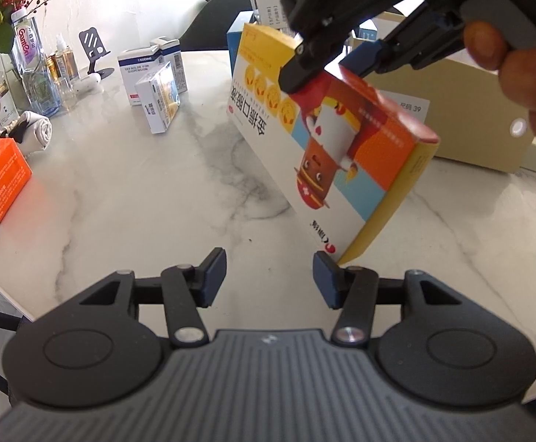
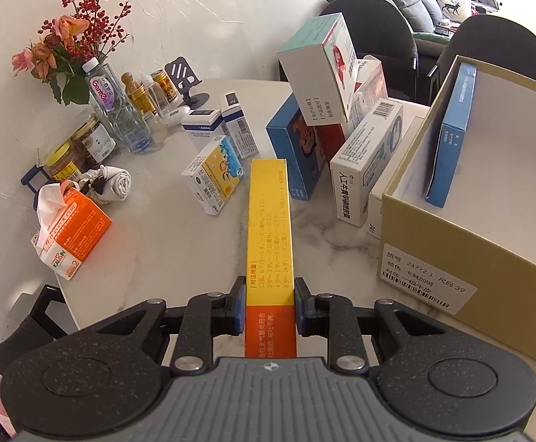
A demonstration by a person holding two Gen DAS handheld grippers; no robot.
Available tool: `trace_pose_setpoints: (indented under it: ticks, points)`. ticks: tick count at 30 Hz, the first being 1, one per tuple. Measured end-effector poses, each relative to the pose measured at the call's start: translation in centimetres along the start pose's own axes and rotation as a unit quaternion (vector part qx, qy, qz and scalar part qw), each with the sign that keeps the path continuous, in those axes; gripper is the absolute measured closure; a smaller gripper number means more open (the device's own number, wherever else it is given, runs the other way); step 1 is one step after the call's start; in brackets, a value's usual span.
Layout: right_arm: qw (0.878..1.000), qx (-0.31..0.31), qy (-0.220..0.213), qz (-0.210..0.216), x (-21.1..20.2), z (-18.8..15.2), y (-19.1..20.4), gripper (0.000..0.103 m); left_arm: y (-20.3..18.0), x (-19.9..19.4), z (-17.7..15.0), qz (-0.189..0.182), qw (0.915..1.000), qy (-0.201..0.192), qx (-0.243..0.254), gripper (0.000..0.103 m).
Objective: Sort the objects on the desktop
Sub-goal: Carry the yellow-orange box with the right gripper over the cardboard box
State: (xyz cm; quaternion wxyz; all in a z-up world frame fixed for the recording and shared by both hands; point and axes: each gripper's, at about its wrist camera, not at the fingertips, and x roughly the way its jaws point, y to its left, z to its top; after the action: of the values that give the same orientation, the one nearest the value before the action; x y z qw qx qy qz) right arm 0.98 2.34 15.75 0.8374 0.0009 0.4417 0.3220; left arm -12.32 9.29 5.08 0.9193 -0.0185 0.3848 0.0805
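Right tongs [image 2: 269, 304] clamping yellow carton [image 2: 268, 228] by its narrow faces, light, stiff, crushable; left tongs [image 1: 269, 278] gaping empty.

White marble table [image 2: 179, 254] carries medicine boxes [image 2: 214, 175], orange tissue box [image 2: 80, 234], jars [image 2: 65, 162], shoebox [image 2: 489, 243].

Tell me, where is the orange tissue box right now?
The orange tissue box sits near the table's left edge in both wrist views, a white tissue poking out, just in front of a rolled grey cloth and the jars.
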Motion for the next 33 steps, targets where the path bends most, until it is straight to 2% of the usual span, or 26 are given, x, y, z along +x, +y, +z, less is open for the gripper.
trace_pose_setpoints:
  ticks: [9,13,19,25,30,33]
  points:
    - [0.999,-0.003,-0.045,0.028,-2.9,0.9,-0.6,0.076,1.4,-0.5,1.2,0.012,0.9997,-0.019,-0.012,0.052]
    - [0.997,0.002,-0.065,0.038,-4.5,1.2,-1.0,0.076,2.1,-0.8,1.7,0.018,0.9993,-0.028,-0.017,0.047]
    - [0.993,0.021,-0.094,0.063,-7.3,2.4,-2.6,0.076,3.0,-0.8,2.6,0.026,0.9986,-0.037,-0.026,0.047]
    - [0.989,0.053,-0.125,0.051,-10.0,4.4,-5.2,0.076,3.0,-0.8,4.0,0.024,0.9983,-0.049,-0.023,0.045]
    - [0.992,0.055,-0.113,0.015,-10.0,4.9,-6.0,0.076,1.2,-0.8,4.3,0.003,0.9985,-0.054,-0.006,0.044]
    - [0.993,0.056,-0.104,0.015,-9.4,4.4,-6.4,0.076,0.2,-0.4,4.0,-0.007,0.9987,-0.05,0.004,0.041]
